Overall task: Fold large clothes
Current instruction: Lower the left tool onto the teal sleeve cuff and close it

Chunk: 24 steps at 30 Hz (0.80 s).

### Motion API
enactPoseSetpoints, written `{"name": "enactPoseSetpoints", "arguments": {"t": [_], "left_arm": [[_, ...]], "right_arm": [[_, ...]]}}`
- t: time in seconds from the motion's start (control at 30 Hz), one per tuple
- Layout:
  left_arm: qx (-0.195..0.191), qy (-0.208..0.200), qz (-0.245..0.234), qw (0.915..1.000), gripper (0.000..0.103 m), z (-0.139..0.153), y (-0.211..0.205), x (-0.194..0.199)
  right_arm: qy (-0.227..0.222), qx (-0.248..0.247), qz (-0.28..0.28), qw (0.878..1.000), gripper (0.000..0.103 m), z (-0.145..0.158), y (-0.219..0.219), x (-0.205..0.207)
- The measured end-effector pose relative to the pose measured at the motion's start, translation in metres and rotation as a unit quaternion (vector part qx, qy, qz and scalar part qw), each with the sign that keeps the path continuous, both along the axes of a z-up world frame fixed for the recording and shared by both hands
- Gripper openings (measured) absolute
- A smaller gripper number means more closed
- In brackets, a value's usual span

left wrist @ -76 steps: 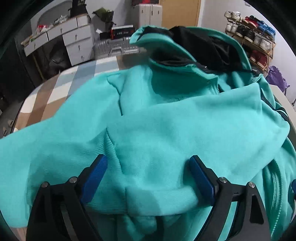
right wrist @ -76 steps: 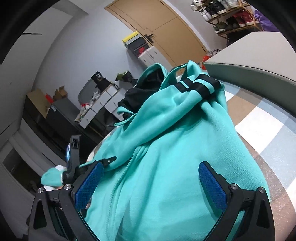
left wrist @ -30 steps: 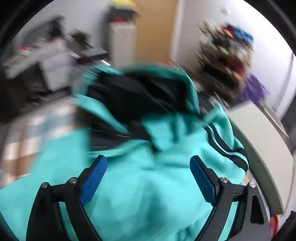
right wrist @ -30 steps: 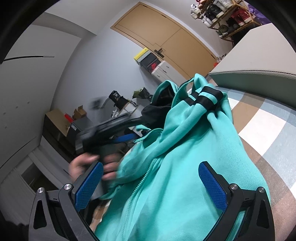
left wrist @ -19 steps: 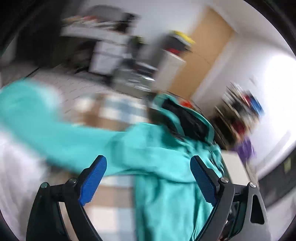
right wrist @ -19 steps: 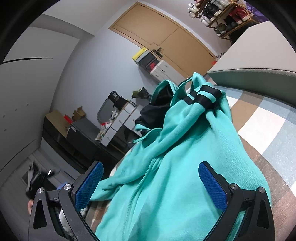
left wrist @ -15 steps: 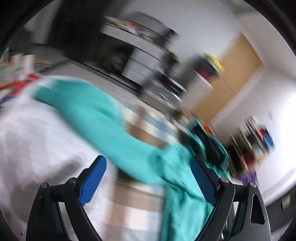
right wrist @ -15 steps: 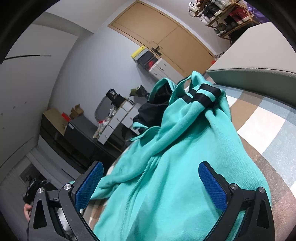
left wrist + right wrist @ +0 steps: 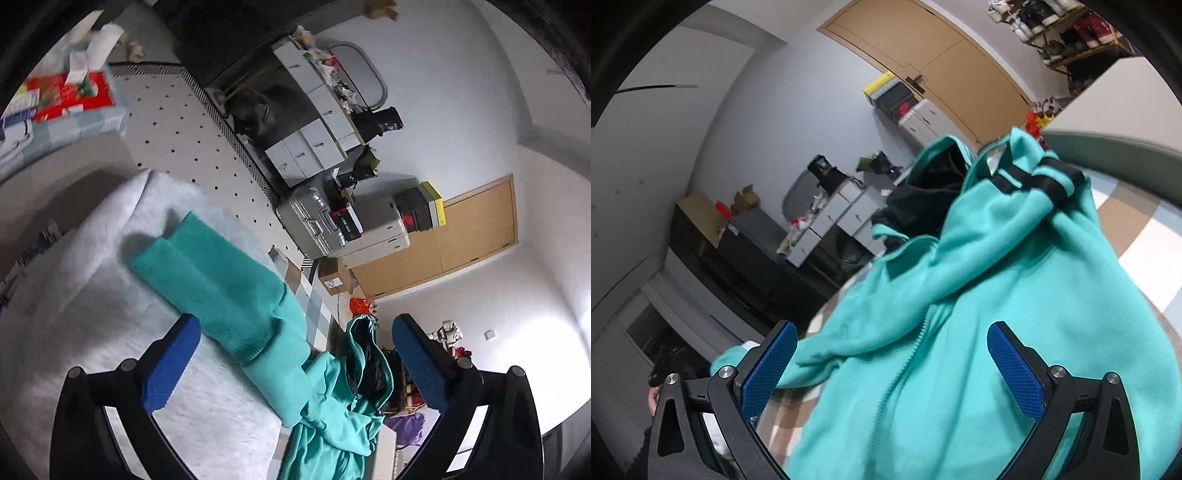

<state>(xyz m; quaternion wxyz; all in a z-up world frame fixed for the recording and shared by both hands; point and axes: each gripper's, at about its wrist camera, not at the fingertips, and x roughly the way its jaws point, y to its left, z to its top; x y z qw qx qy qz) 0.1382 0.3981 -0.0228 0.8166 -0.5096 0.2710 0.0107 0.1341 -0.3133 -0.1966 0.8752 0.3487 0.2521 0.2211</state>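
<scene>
Opening wide on nothing, left gripper with blue-padded black fingers, pointed downward along the stretched-out teal sleeve with the ribbed cuff. Lies dead ahead of those jaws, long axis running from the cuff at upper left of the left wrist view down and right toward the garment's body, roughly in line with the gripper rather than across it. Rests on a pale grey fleecy blanket that covers the near end of the bed; no pad touches the cloth. Beyond the sleeve, bunches up into the teal zip-front fleece hoodie with black lining, heaped on the checked brown, white and blue bedcover toward the far edge.

Spread apart too and empty, right gripper, hovering above the hoodie's front with the zip running up between its fingers; black-striped cuff of the other sleeve folded on top near the hood. Sits nearer the body and hem; left nearer the outstretched sleeve.

Judged from this: sleeve laid out sideways, off the body, so likely next a pinch near the cuff by the left and a carry back across the chest, along that same axis.
</scene>
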Motion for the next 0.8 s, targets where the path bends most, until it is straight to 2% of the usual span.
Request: {"name": "enactPoseSetpoints", "arguments": {"t": [0.1, 0.17, 0.27, 0.37, 0.5, 0.57, 0.67, 0.73, 0.8], "left_arm": [[0.031, 0.007, 0.02, 0.9993, 0.101, -0.003, 0.006, -0.004], [0.014, 0.011, 0.01, 0.9998, 0.101, -0.01, 0.012, -0.003], [-0.008, 0.027, 0.035, 0.999, 0.101, -0.021, 0.019, -0.004], [-0.016, 0.036, 0.04, 0.9984, 0.101, -0.03, 0.023, -0.004], [-0.013, 0.031, 0.053, 0.998, 0.101, -0.023, 0.033, -0.001], [-0.016, 0.014, 0.065, 0.9977, 0.101, -0.021, 0.036, -0.001], [-0.034, 0.004, 0.078, 0.9964, 0.101, -0.027, 0.041, -0.001], [-0.038, -0.002, 0.103, 0.9939, 0.096, -0.029, 0.04, -0.007], [-0.049, -0.007, 0.124, 0.991, 0.087, -0.032, 0.038, -0.014]], "right_arm": [[0.029, 0.026, 0.013, 0.999, 0.103, -0.012, -0.002, 0.009], [0.03, 0.038, 0.007, 0.999, 0.103, -0.016, -0.006, 0.007], [0.03, 0.046, 0.007, 0.998, 0.103, -0.019, -0.007, 0.007], [0.031, 0.051, 0.01, 0.998, 0.103, -0.02, -0.008, 0.006], [0.027, 0.057, 0.01, 0.998, 0.103, -0.02, -0.008, 0.005], [0.026, 0.061, 0.009, 0.998, 0.103, -0.021, -0.01, 0.003], [0.028, 0.067, 0.012, 0.997, 0.103, -0.022, -0.011, 0.004], [0.029, 0.068, 0.013, 0.997, 0.103, -0.023, -0.01, 0.004], [0.028, 0.068, 0.012, 0.997, 0.103, -0.022, -0.01, 0.004]]}}
